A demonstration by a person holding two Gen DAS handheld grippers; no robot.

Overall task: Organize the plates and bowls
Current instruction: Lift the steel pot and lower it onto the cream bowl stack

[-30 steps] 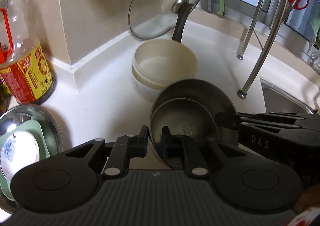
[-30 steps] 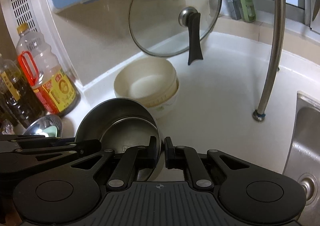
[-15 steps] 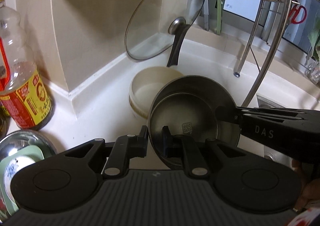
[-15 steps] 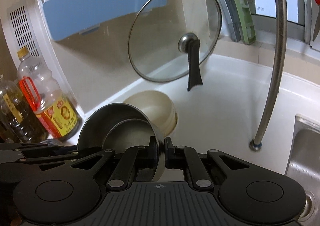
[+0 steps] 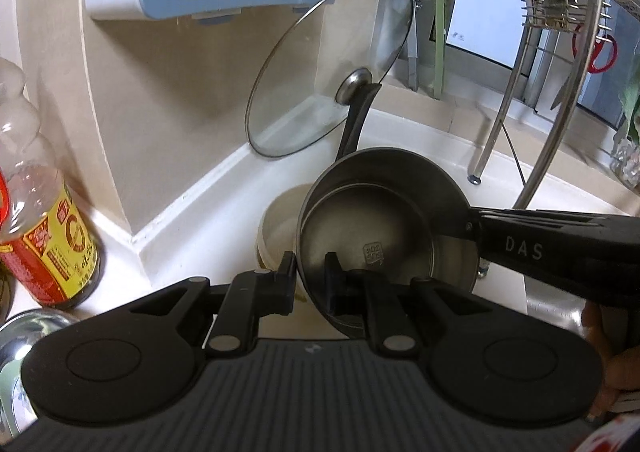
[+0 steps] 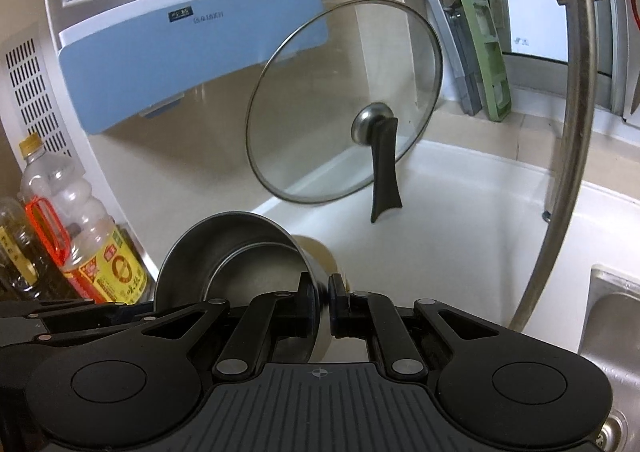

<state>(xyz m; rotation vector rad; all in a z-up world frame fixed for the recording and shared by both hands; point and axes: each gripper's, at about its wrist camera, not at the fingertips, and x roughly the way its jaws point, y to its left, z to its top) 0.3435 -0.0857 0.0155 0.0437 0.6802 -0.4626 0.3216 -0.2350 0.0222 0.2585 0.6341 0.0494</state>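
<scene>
Steel bowl [image 5: 384, 228] is hanging tilted above the cream bowl [image 5: 276, 228]. Both grippers, left gripper [image 5: 310, 272] and right gripper [image 6: 320, 292], are pinching opposite rims, probably for balance.

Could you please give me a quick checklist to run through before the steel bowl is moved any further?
1. Left gripper clamped on the steel bowl rim: ok, one pad inside the wall, one outside.
2. Right gripper clamped on the opposite rim: ok.
3. Bowl clear of the counter: ok, it hangs above the cream bowl.
4. Bowl level: not ok, it tilts towards the left wrist camera.
5. Bowl empty: ok, only a stamped mark on the bottom.
6. Glass lid out of the way: ok, it leans against the wall behind.
</scene>
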